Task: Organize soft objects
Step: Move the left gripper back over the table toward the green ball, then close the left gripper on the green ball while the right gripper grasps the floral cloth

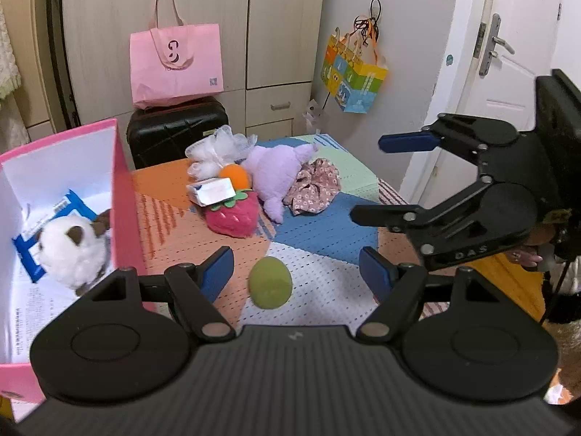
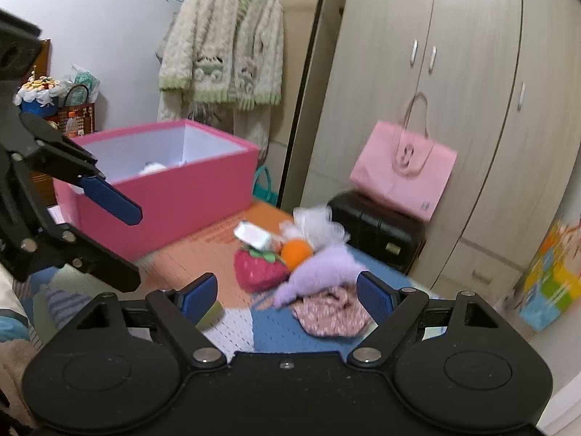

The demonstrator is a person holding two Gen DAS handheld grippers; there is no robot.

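With the pink box point(image 1: 120, 196) as landmark, the loose soft things lie on the patchwork mat point(image 1: 326, 225) to its right: a green oval toy point(image 1: 270, 282) nearest the cameras, then a strawberry plush point(image 1: 232, 216), a purple plush point(image 1: 277, 170) and a floral cloth point(image 1: 316, 185) farther off. The left gripper point(image 1: 296, 270) stands partly spread and empty, framing the green toy without touching it; the right gripper point(image 2: 287, 296) is spread wide and empty, aimed at the floral cloth and purple plush. The likely trouble is a clash: both tools hang close together over the same patch. The rounded green toy could also roll from a skewed pinch. Only the left wrist view shows the white plush point(image 1: 72, 250) and blue packet point(image 1: 47, 225) inside the box; only the right shows the box's whole outer wall.
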